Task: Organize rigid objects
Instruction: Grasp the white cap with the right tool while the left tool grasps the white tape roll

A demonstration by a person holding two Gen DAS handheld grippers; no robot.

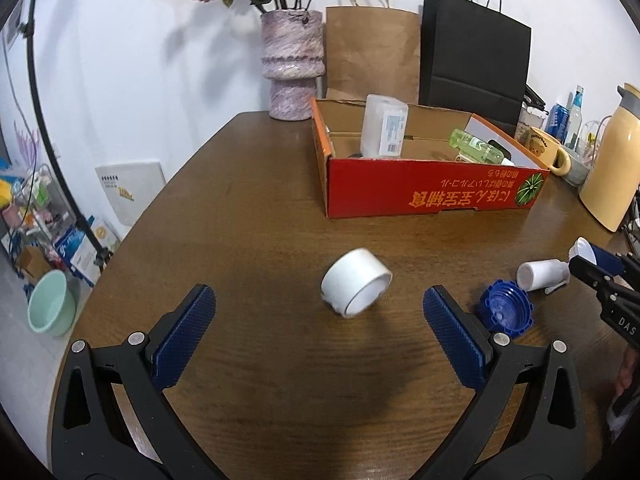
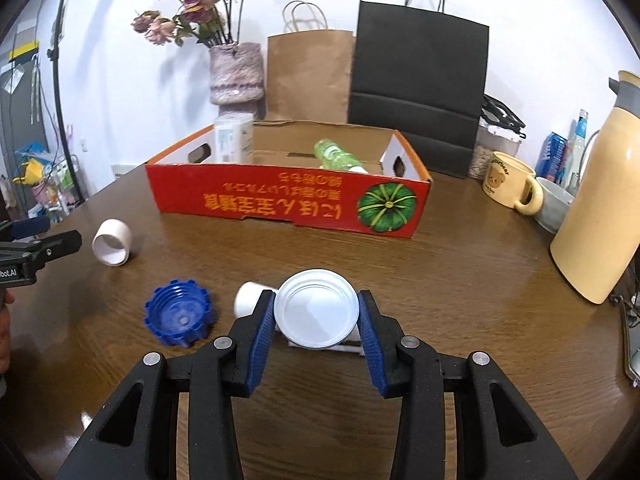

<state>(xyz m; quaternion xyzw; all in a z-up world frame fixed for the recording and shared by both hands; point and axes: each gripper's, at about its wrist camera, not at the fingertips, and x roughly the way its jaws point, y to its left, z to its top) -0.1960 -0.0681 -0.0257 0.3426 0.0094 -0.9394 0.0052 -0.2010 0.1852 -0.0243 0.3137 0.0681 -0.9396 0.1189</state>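
Note:
A white tape roll [image 1: 356, 282] lies on the brown table just ahead of my left gripper [image 1: 320, 312], which is open and empty; the roll also shows in the right wrist view [image 2: 112, 242]. My right gripper [image 2: 316, 314] is shut on a round white lid [image 2: 317, 309], held edge to edge between the blue pads just above the table. A small white bottle [image 2: 250, 298] lies on its side behind it. A blue ribbed cap [image 2: 178, 316] lies open side up to the left. The red cardboard box [image 2: 288, 204] holds a clear plastic case [image 1: 382, 126] and a green bottle [image 1: 476, 146].
A pink vase [image 1: 292, 64], a brown paper bag [image 1: 372, 52] and a black bag [image 1: 476, 56] stand behind the box. A yellow mug [image 2: 510, 184], a grey bowl [image 2: 554, 204] and a cream thermos jug [image 2: 596, 208] stand at the right.

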